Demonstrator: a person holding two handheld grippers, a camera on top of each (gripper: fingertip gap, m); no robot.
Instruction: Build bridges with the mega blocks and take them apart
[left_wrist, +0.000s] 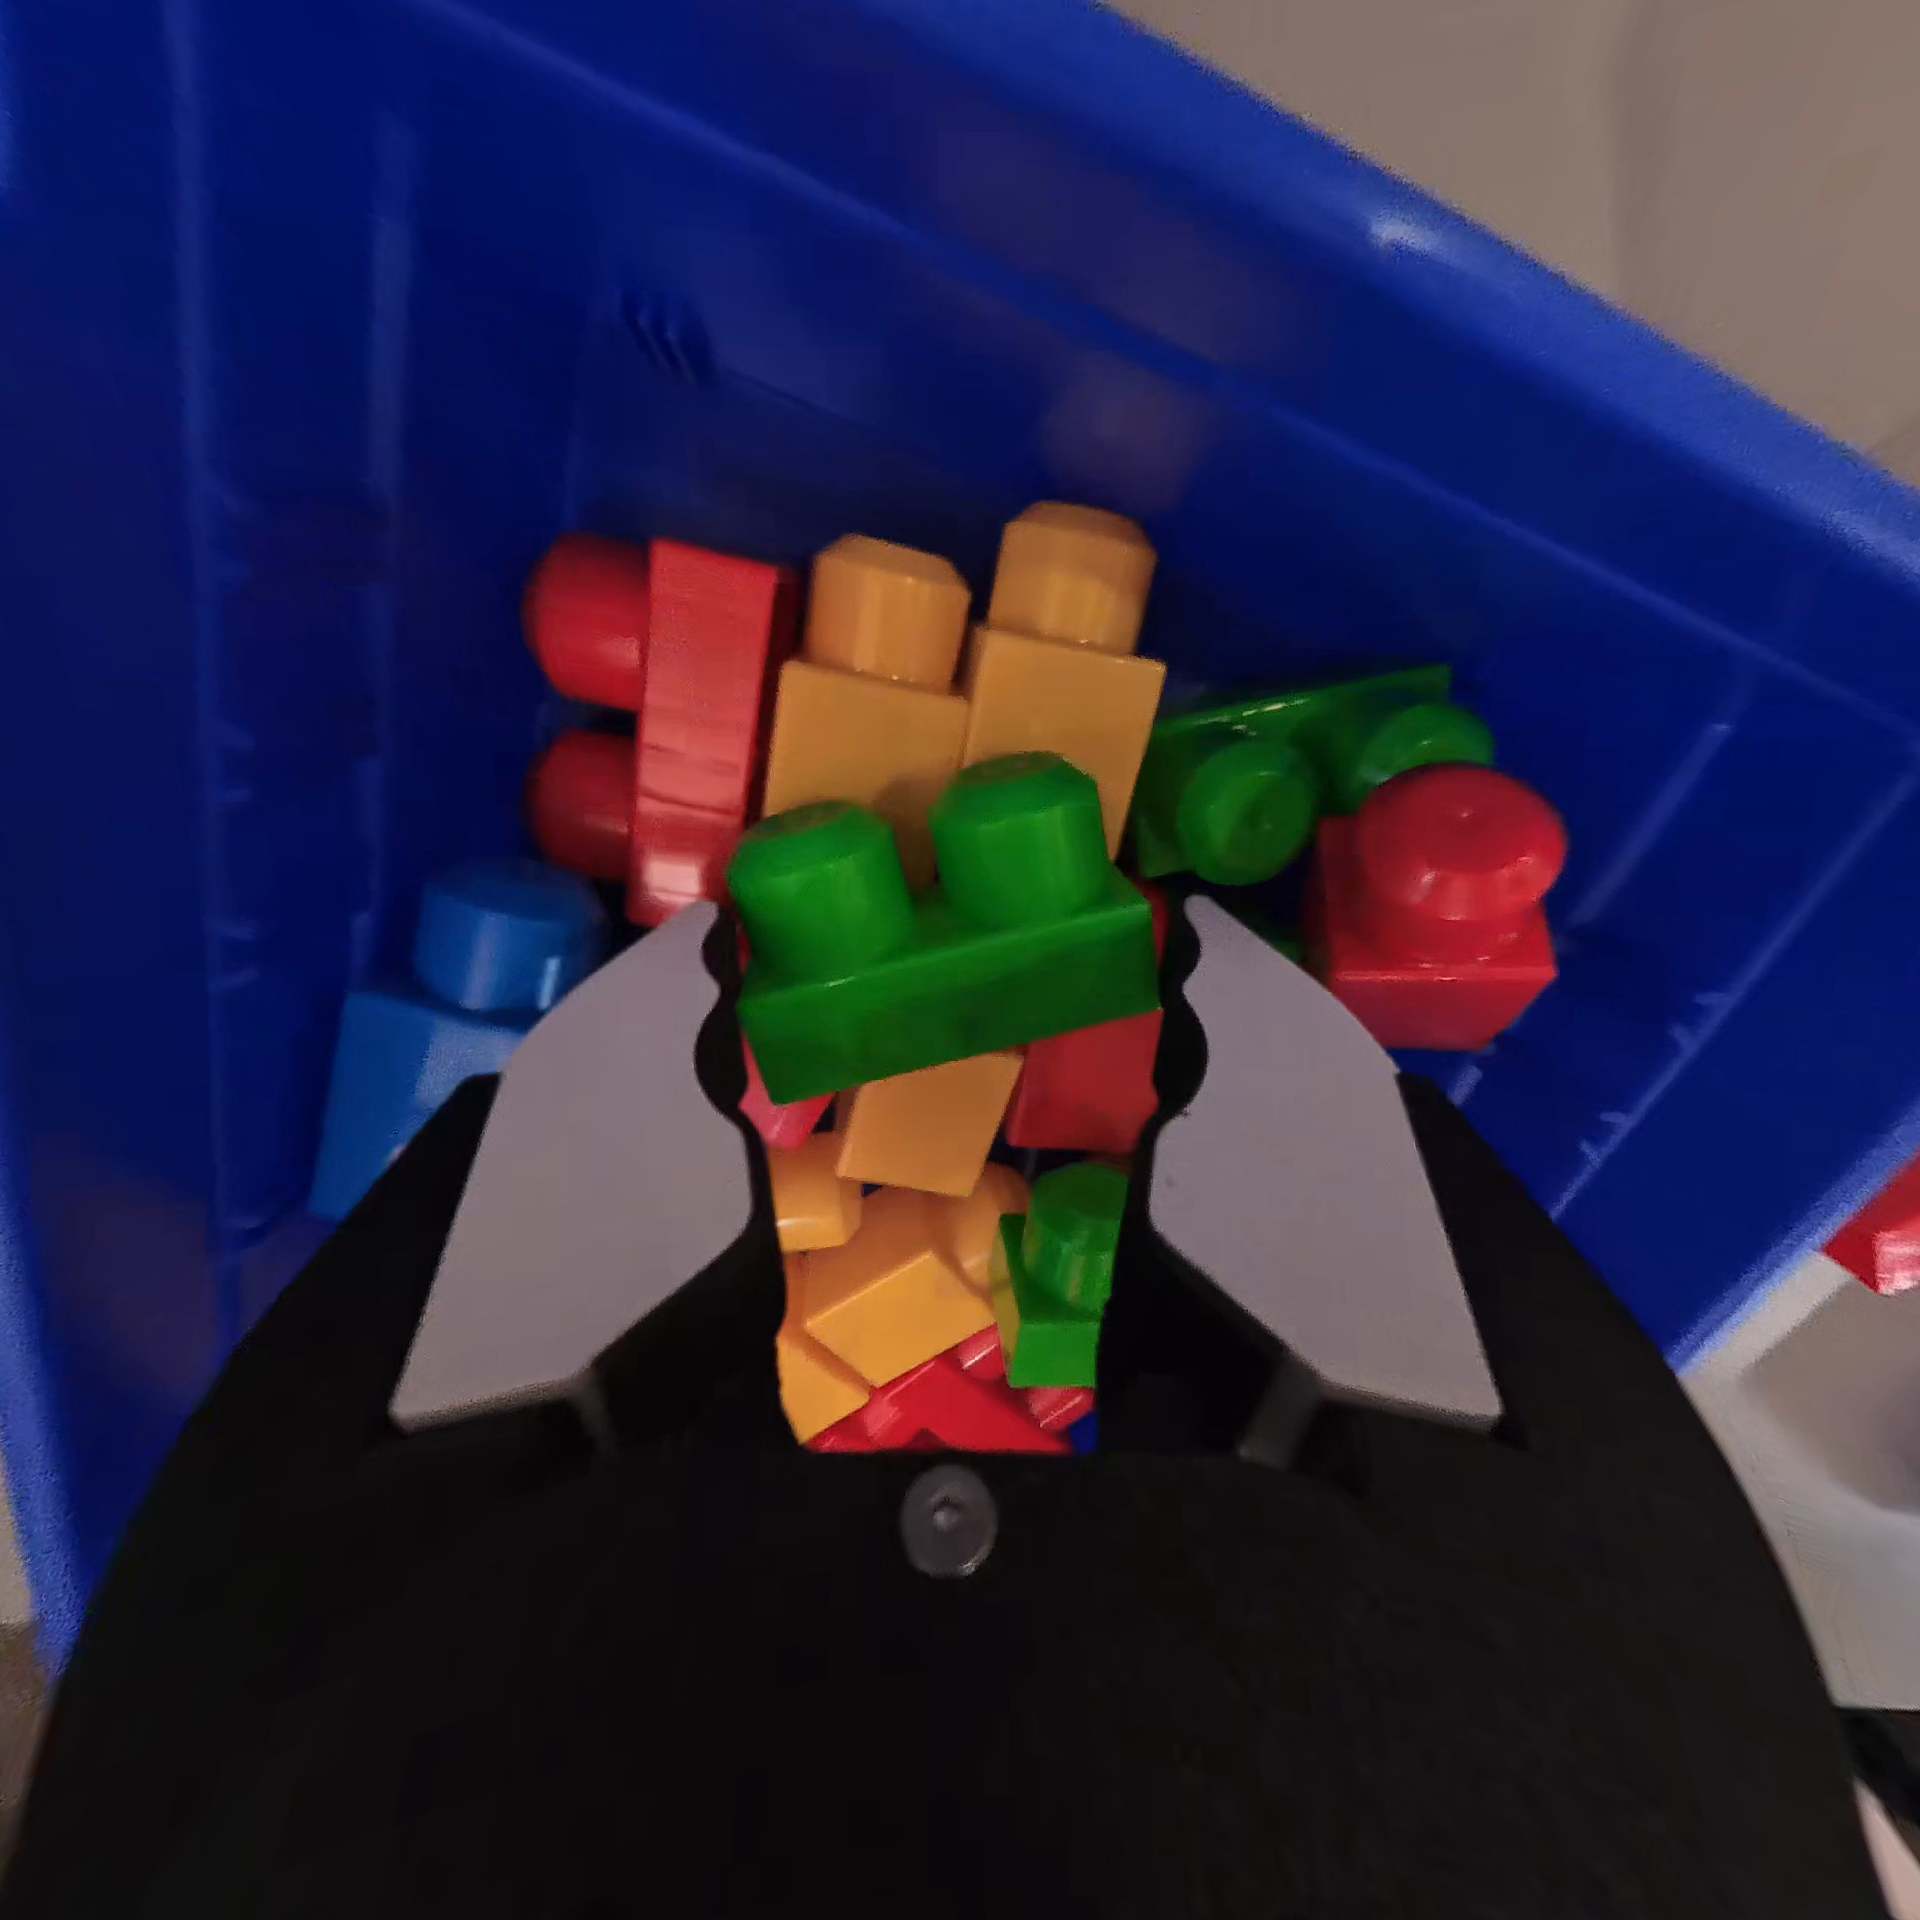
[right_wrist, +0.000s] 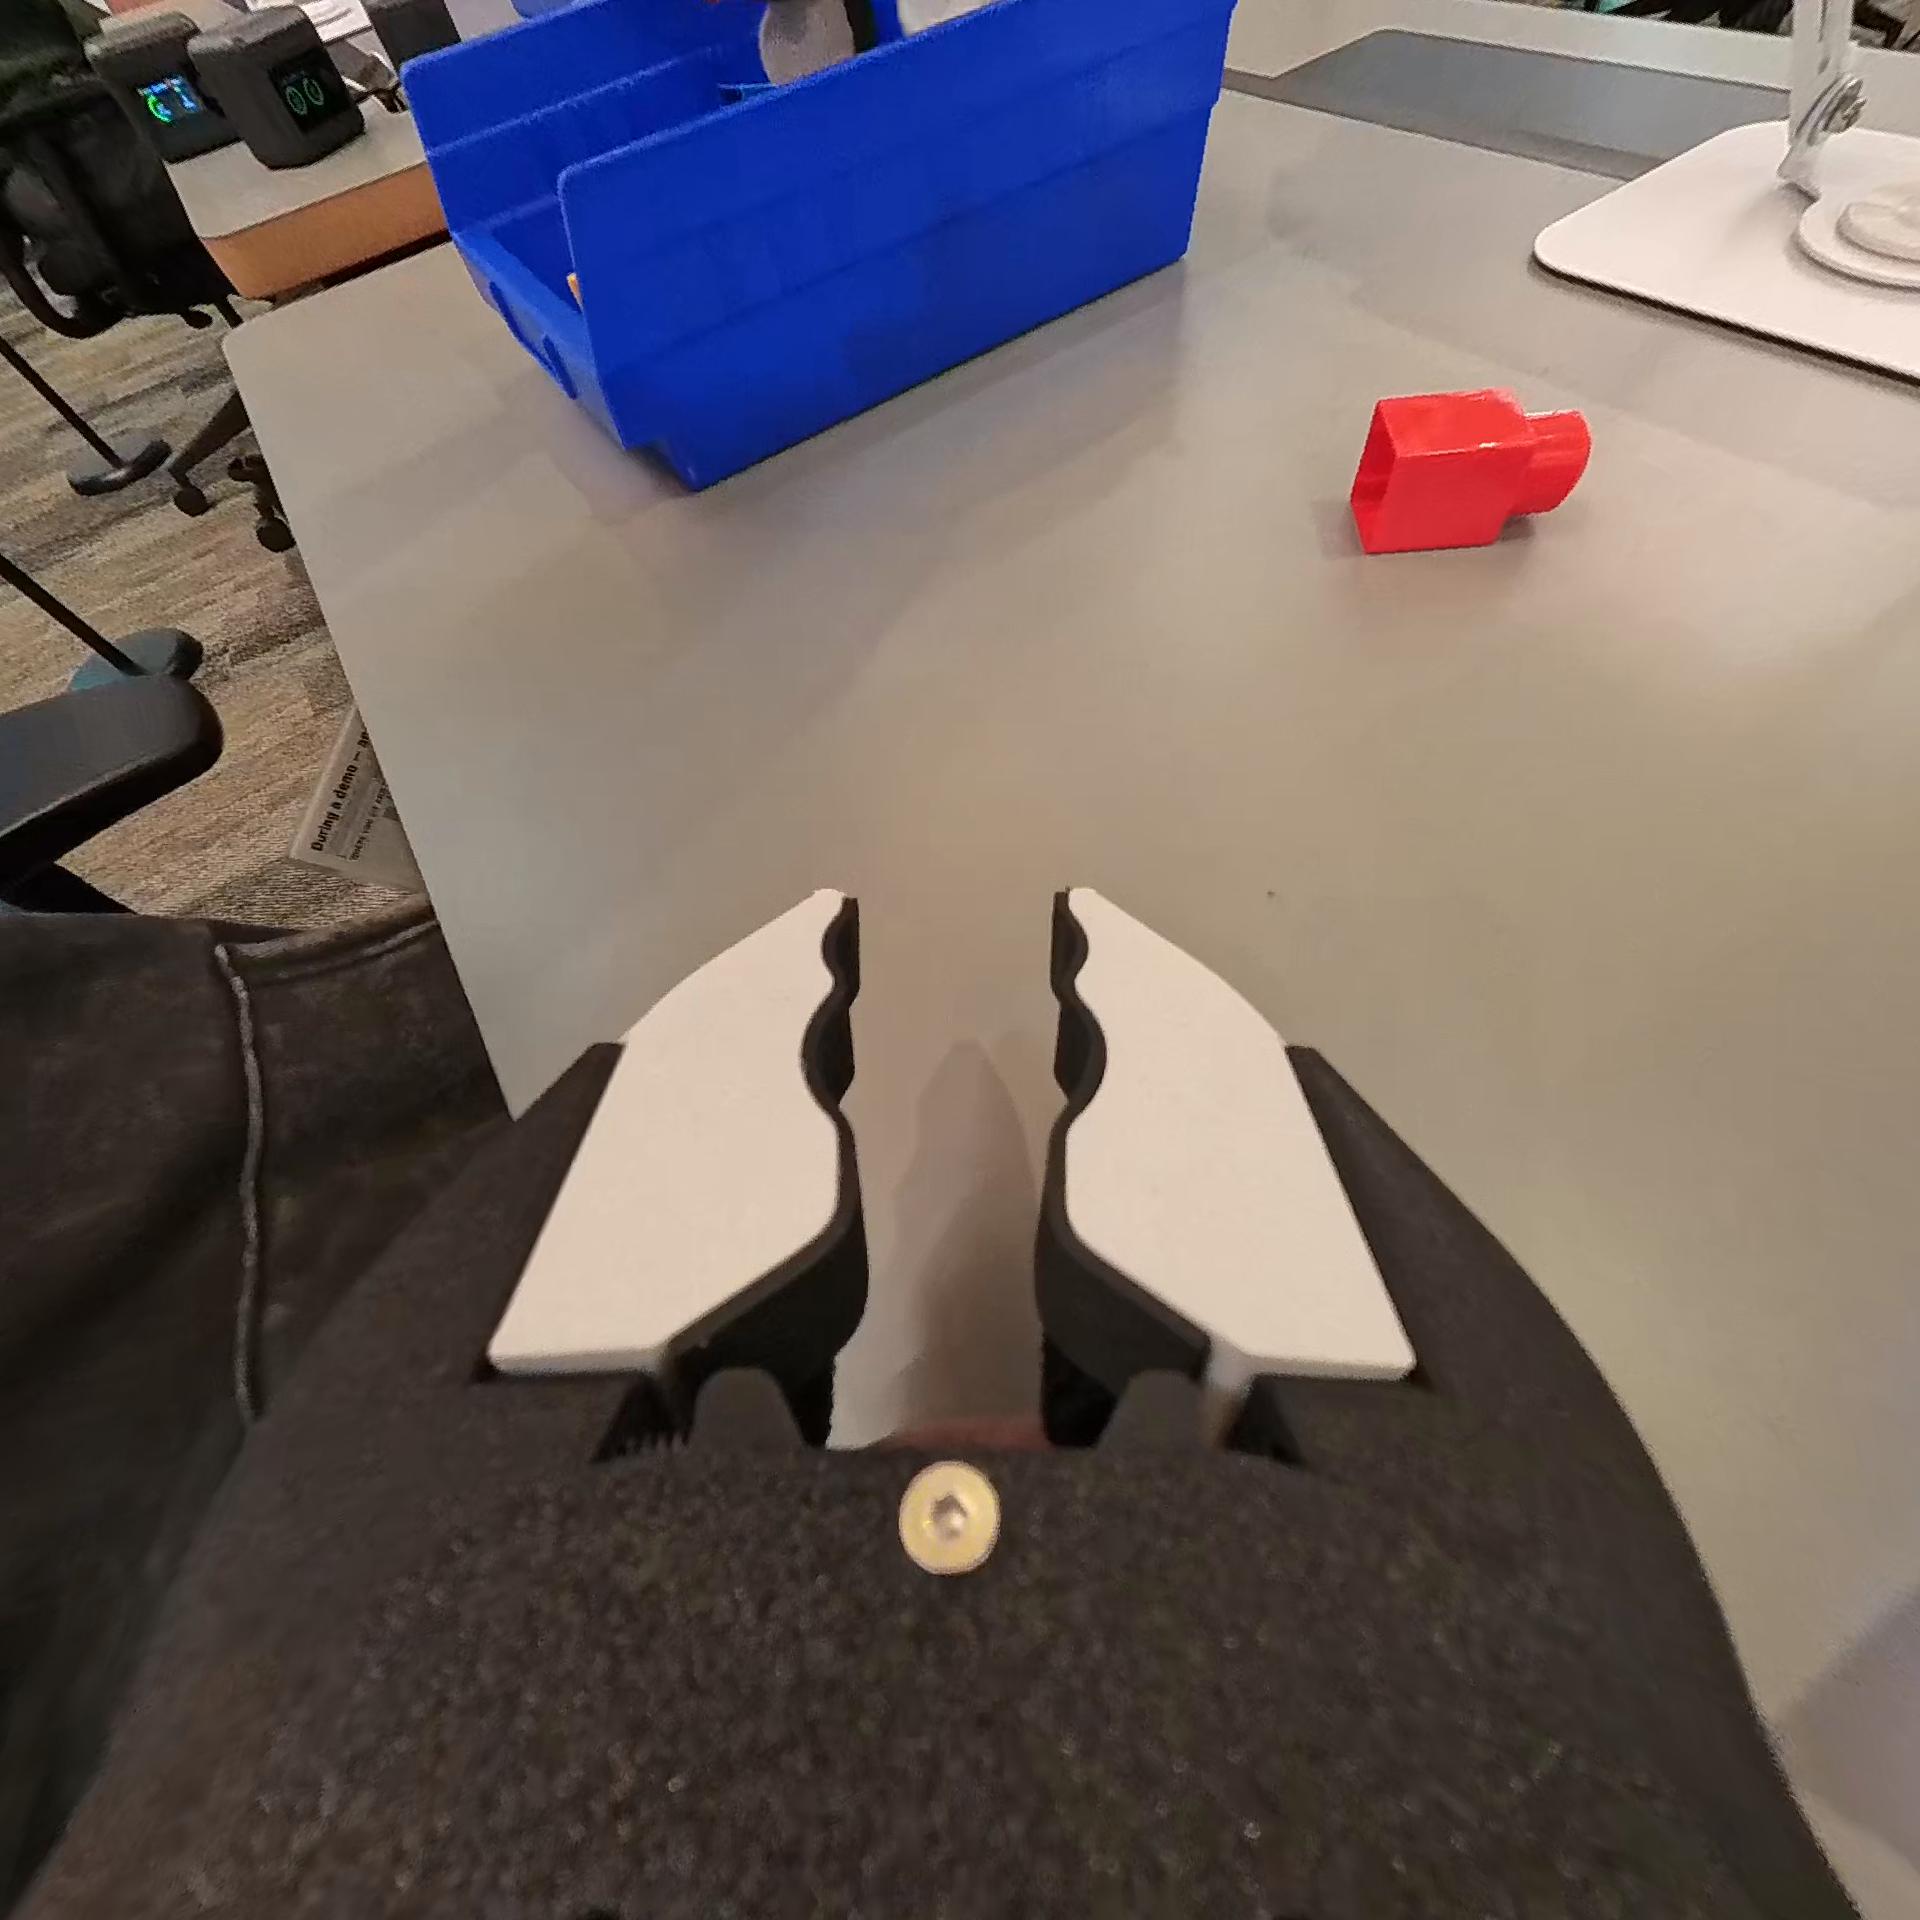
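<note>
My left gripper (left_wrist: 951, 971) inside blue bin (left_wrist: 312, 468), jaws clamped on green two-stud block (left_wrist: 935, 935) above pile of orange, red, green, blue blocks. Right gripper (right_wrist: 956, 940) over grey table (right_wrist: 727, 675), jaws narrowly apart, empty. Red single-stud block (right_wrist: 1455, 483) on its side right of bin.

The left tool (left_wrist: 951, 966) filled the lower centre of its frame, its grey fingers (left_wrist: 582, 1174) clamped on something between them. The right tool (right_wrist: 956, 935) sat at lower centre, fingers parted, gripping nothing.
</note>
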